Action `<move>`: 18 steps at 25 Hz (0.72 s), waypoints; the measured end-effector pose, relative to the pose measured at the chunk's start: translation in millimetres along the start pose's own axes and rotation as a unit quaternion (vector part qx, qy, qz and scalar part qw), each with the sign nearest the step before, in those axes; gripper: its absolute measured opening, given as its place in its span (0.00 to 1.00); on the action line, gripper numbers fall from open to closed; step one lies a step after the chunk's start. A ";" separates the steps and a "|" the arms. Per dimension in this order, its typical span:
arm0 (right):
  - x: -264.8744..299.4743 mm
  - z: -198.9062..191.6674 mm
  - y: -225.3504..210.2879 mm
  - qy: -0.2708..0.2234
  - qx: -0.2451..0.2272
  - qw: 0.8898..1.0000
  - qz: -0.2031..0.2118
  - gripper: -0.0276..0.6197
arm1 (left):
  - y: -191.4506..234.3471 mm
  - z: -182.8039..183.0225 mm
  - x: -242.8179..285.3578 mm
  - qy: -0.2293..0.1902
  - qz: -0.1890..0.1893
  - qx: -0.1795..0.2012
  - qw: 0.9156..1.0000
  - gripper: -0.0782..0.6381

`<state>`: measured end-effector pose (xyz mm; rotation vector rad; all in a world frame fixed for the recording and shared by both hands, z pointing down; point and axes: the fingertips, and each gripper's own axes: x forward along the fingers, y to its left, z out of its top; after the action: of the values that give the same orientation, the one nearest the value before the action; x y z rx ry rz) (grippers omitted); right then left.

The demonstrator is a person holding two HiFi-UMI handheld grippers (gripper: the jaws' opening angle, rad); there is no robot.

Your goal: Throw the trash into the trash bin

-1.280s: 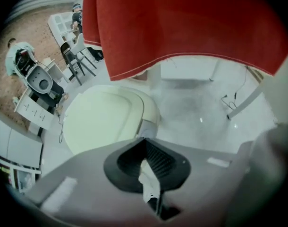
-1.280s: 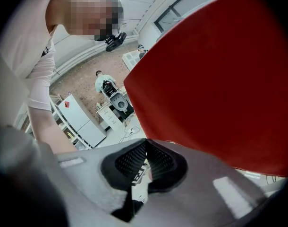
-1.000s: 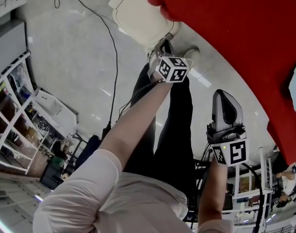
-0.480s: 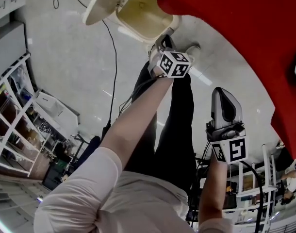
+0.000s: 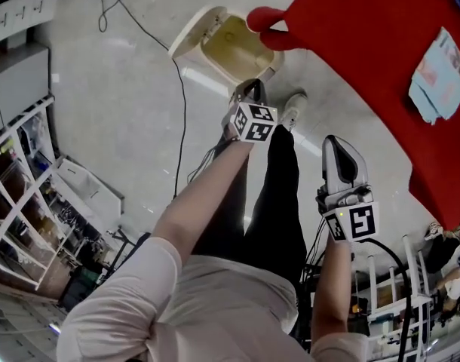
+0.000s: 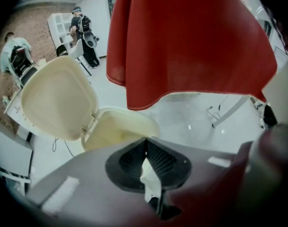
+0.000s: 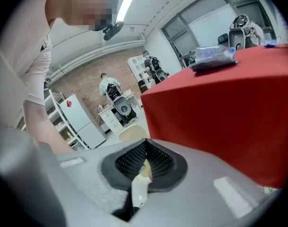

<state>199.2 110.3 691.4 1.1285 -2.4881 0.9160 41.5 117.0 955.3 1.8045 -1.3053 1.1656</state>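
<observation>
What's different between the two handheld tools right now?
The left tool points at the open bin; the right tool faces the red tablecloth. The left tool pinches white tissue; the right tool, a pale yellowish scrap. Both are shut on trash.

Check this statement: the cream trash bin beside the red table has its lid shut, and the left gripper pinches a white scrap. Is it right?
No. The left gripper view shows the trash bin with its lid open; the rest is right.
</observation>
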 end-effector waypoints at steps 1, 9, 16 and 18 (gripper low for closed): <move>-1.2 7.3 6.4 -0.002 -0.003 1.000 0.001 0.04 | 0.7 4.9 -11.7 -0.007 -0.008 -0.004 1.000 0.11; -22.4 42.5 55.0 0.011 -0.024 1.000 0.008 0.04 | 3.2 57.0 -124.4 -0.075 -0.073 -0.034 0.994 0.11; -45.1 68.5 87.7 0.025 -0.038 0.999 0.002 0.04 | 6.5 100.0 -223.3 -0.119 -0.110 -0.022 0.987 0.11; -51.1 74.9 96.2 0.033 -0.047 0.998 0.000 0.04 | 7.5 106.4 -250.5 -0.123 -0.122 -0.035 0.984 0.11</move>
<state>163.1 140.2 567.8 1.0528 -2.4499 0.8143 35.2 124.1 683.1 2.0395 -1.1981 0.7749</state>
